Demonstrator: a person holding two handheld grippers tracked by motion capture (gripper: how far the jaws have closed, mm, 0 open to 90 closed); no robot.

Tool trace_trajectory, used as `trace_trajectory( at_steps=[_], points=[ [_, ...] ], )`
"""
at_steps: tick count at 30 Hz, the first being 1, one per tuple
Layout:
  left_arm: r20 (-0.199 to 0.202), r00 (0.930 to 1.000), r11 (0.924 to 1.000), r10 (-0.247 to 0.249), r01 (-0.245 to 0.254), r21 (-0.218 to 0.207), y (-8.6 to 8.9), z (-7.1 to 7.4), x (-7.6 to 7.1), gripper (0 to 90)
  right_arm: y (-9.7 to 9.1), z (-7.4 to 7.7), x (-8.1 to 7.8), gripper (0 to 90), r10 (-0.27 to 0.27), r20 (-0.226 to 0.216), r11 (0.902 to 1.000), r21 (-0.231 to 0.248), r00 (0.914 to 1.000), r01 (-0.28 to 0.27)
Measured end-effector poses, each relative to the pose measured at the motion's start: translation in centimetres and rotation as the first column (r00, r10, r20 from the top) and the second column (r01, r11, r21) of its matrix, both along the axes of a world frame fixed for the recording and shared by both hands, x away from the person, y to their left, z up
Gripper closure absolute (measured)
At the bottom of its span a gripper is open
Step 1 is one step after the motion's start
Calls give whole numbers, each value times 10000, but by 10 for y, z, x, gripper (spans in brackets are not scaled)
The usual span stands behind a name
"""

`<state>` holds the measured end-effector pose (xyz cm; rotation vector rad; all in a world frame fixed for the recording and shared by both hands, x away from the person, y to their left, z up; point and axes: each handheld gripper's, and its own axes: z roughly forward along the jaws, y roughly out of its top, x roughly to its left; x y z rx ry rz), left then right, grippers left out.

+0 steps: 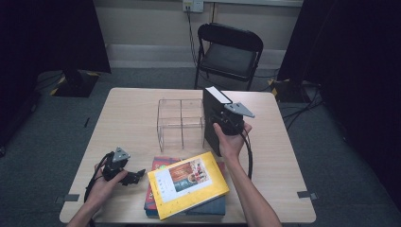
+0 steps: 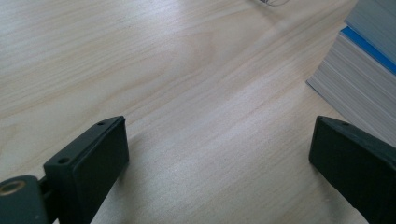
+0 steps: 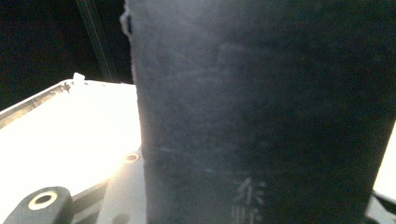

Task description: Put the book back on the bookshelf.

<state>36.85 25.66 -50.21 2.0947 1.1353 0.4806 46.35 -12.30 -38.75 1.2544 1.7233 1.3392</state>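
Black book [image 1: 212, 113] upright, white page edges on top, right jaws gripping it.

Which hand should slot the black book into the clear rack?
Right. The right gripper already holds the black book upright beside the clear rack. The left gripper sits open and empty near the table's front edge.

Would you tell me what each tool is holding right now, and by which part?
The right tool holds an upright black book by its spine edge, beside the clear organizer. The left tool holds nothing; its jaws stand open over the table.
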Motion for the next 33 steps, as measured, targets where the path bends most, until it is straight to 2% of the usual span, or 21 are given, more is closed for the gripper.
trace_trajectory(
  at_steps=[6,15,19,24,33],
  points=[
    [0,10000,10000,1,-1,7,0,0,0,45,-2,-2,-7,522,64,-37,10000,-51,10000,-64],
    [-3,10000,10000,1,-1,5,0,0,0,45,-7,-7,-31,515,200,-267,9985,-502,9994,-213],
    [-18,10000,9999,-66,66,79,0,0,1,39,-5,-9,-40,511,294,-364,9957,-865,9989,-325],
    [-16,10000,10000,-52,52,47,0,0,1,39,-9,-8,-44,505,284,-576,9963,-792,9979,-330],
    [-21,10000,9999,-86,87,113,1,0,1,39,-11,-6,-50,492,323,-984,9945,-960,9946,-419]
  ],
)
